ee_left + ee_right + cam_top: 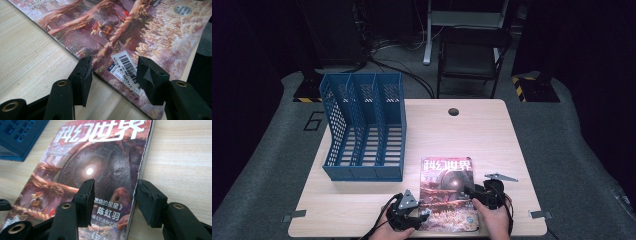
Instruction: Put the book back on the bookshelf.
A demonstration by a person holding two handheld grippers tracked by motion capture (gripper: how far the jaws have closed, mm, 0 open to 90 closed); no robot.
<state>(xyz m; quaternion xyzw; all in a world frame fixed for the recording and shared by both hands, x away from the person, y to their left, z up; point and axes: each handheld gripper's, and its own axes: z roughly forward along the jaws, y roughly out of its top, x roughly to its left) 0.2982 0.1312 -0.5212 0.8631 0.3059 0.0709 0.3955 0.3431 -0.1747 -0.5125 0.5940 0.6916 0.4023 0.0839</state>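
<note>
Blue file holder (364,127) is seen at the left-far part of the table (492,135), three slots, upright, open side toward the near edge. Magazine (448,192) is laid flat, cover up, near the near edge, just right of the holder and apart from it.

Left tool (424,214) is placed at the magazine's near-left corner. In the left gripper view its jaws are spread over that corner: one jaw over bare table, the other over the cover by the barcode sticker (126,68). Nothing is pinched; the tool is released.

Right tool (469,192) is set at the magazine's right edge, about mid-length. In the right gripper view (112,202) one jaw sits over the cover and the other is just outside the ragged right edge, over the table. No squeeze on the pages is seen, so it is released too, though whether the outer pad touches the edge cannot be told.

Step judged: pre-grasp, both tools being lined up on the magazine, nothing lifted yet.

Next move, as judged: an edge has to be got between the jaws. The magazine lies flush on the table, so a jaw must be slid under the right edge or corner, then closed, then the magazine raised, likely toward a holder slot.
</note>
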